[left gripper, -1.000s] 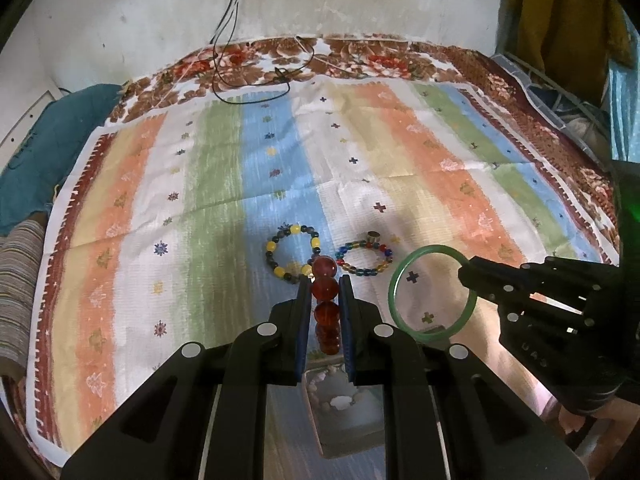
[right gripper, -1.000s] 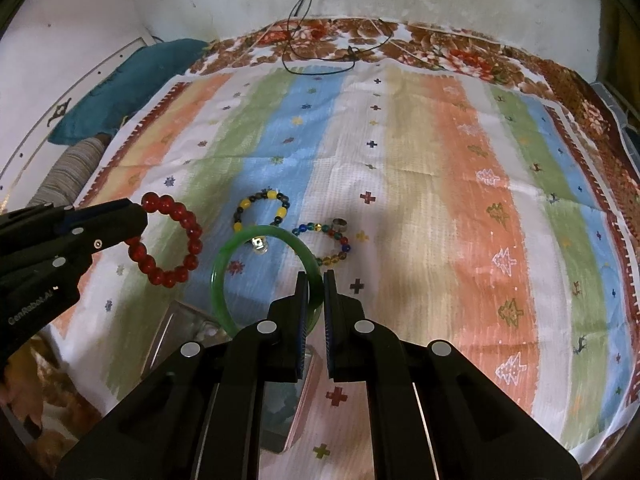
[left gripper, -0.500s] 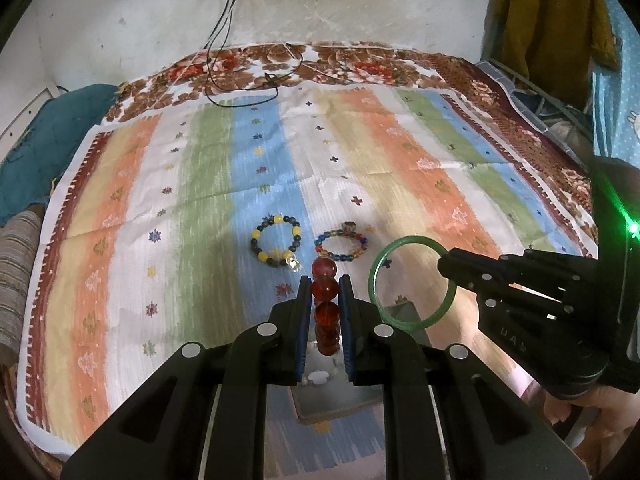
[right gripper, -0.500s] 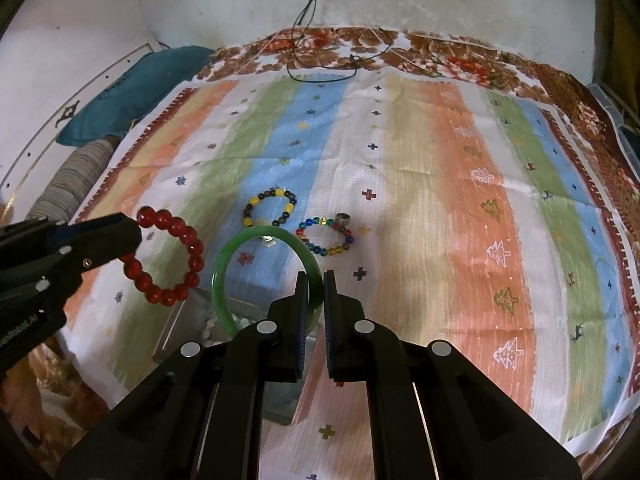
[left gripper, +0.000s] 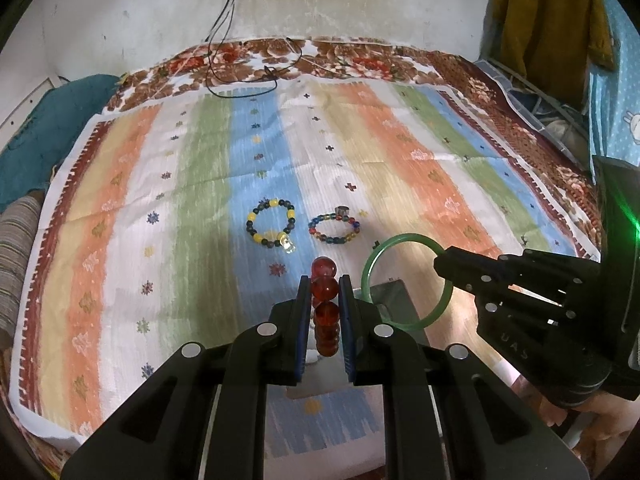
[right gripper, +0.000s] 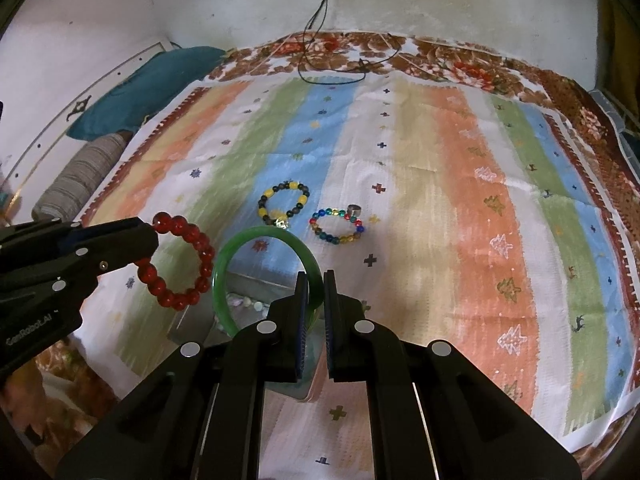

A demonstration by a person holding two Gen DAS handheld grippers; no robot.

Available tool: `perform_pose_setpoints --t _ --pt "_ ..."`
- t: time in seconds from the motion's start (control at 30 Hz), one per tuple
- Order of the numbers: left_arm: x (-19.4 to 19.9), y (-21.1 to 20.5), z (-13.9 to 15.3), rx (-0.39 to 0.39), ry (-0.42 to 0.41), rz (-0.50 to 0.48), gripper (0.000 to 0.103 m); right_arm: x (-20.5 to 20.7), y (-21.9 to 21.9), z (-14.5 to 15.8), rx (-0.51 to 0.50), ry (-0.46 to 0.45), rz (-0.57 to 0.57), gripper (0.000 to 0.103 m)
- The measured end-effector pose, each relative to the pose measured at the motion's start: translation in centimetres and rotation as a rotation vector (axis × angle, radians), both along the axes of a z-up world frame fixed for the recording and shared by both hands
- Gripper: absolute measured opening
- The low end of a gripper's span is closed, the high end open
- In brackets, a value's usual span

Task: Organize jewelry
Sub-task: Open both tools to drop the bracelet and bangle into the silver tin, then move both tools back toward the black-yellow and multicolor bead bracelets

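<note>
My left gripper (left gripper: 325, 280) is shut on a red bead bracelet (left gripper: 325, 288), which hangs on edge between its pads. From the right wrist the same bracelet (right gripper: 205, 258) dangles off the left gripper (right gripper: 154, 236). My right gripper (right gripper: 316, 280) is shut on a green bangle (right gripper: 260, 233), held upright; the left wrist view shows the bangle (left gripper: 370, 268) at the right gripper's tip (left gripper: 440, 260). Both hang over a small clear box (right gripper: 192, 324) with pale beads inside, near the cloth's front edge. A yellow-and-black bracelet (left gripper: 291, 214) and a multicoloured one (left gripper: 320, 236) lie beyond.
A small silver ring (right gripper: 355, 210) lies by the multicoloured bracelet (right gripper: 320, 214). The striped cloth (left gripper: 400, 168) covers a bed against a white wall. Black cables (left gripper: 240, 76) trail at the back. A teal pillow (right gripper: 148, 84) and a grey striped roll (right gripper: 76, 184) lie left; clothes hang right.
Both grippers have drawn back toward the cloth's near edge with their bracelets still held. The two bracelets on the cloth now lie farther ahead, and the box sits under the grippers.
</note>
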State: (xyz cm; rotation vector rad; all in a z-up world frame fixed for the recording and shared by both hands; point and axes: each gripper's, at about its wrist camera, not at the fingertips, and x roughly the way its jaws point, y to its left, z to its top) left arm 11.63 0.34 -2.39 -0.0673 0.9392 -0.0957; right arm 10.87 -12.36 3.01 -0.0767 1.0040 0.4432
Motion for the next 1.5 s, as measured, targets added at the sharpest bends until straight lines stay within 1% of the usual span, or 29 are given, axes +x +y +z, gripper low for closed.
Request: perform_pose_setpoints --t 0.1,0.17,0.2,0.23,0.27,0.33,0.4,0.43,0.47,0.53,0.7,0.77,0.83,0.97,1.0,1.07,1.13,1.2,1.27,1.37,1.5 --pt "-0.2 -0.1 -0.1 0.001 0.005 -0.006 0.013 0.0 0.2 -0.4 0.003 0.014 0.007 0.009" --pt "0.0 -0.2 -0.3 -0.001 0.014 -0.01 0.014 0.1 0.7 -1.1 0.004 0.057 0.047 0.01" --pt "0.0 0.0 -0.4 -0.003 0.013 -0.003 0.016 0.2 0.9 -1.6 0.003 0.081 0.06 0.01" --pt "0.1 0.1 -0.4 -0.004 0.015 0.004 0.023 0.3 1.0 -1.9 -0.003 0.094 0.06 0.015" --pt "0.2 0.3 -0.4 -0.007 0.015 0.01 0.024 0.4 0.9 -2.1 -0.018 0.092 0.048 0.025" --pt "0.4 0.6 -0.5 -0.011 0.021 0.024 0.025 0.6 0.6 -1.8 -0.025 0.069 0.028 0.039" --pt "0.5 1.1 -0.6 -0.013 0.025 0.046 0.029 0.8 0.2 -1.6 -0.016 0.067 0.01 0.041" --pt "0.6 1.5 -0.7 -0.015 0.026 0.061 0.031 1.0 -0.1 -1.6 -0.01 0.073 -0.003 0.045" --pt "0.7 1.8 -0.7 -0.018 0.028 0.074 0.035 1.1 -0.3 -1.7 -0.004 0.078 -0.011 0.048" --pt "0.9 2.5 -0.8 -0.023 0.031 0.101 0.039 1.4 -0.6 -1.8 0.01 0.091 -0.025 0.048" --pt "1.5 3.9 -1.2 -0.024 0.045 0.15 0.041 1.9 -0.6 -1.9 0.023 0.099 -0.038 0.056" --pt "1.8 4.2 -1.4 -0.02 0.051 0.163 0.047 2.0 -0.6 -1.8 0.024 0.098 -0.037 0.061" --pt "1.9 4.3 -1.5 -0.008 0.052 0.173 0.05 2.2 -0.6 -1.8 0.019 0.099 -0.04 0.064" --pt "2.4 4.4 -1.8 0.014 0.053 0.183 0.064 2.7 -0.9 -1.9 0.024 0.107 -0.055 0.069" --pt "2.6 4.5 -1.9 0.02 0.056 0.187 0.065 2.9 -0.9 -1.9 0.029 0.11 -0.058 0.07" --pt "2.9 4.5 -2.1 0.028 0.062 0.191 0.07 3.2 -1.0 -1.9 0.033 0.112 -0.063 0.073" --pt "3.1 4.6 -2.2 0.032 0.055 0.192 0.071 3.5 -1.0 -2.0 0.029 0.113 -0.071 0.075" --pt "3.4 4.7 -2.3 0.037 0.05 0.193 0.072 3.9 -0.9 -2.2 0.023 0.113 -0.075 0.076" --pt "3.8 5.0 -2.4 0.033 0.047 0.204 0.079 4.3 -0.7 -2.4 0.012 0.116 -0.078 0.077" --pt "4.4 5.5 -2.9 0.02 0.05 0.211 0.082 4.9 -0.6 -2.7 -0.002 0.121 -0.082 0.079" --pt "5.2 5.9 -3.8 0.051 0.058 0.206 0.084 5.6 -0.3 -3.3 -0.026 0.126 -0.077 0.079"
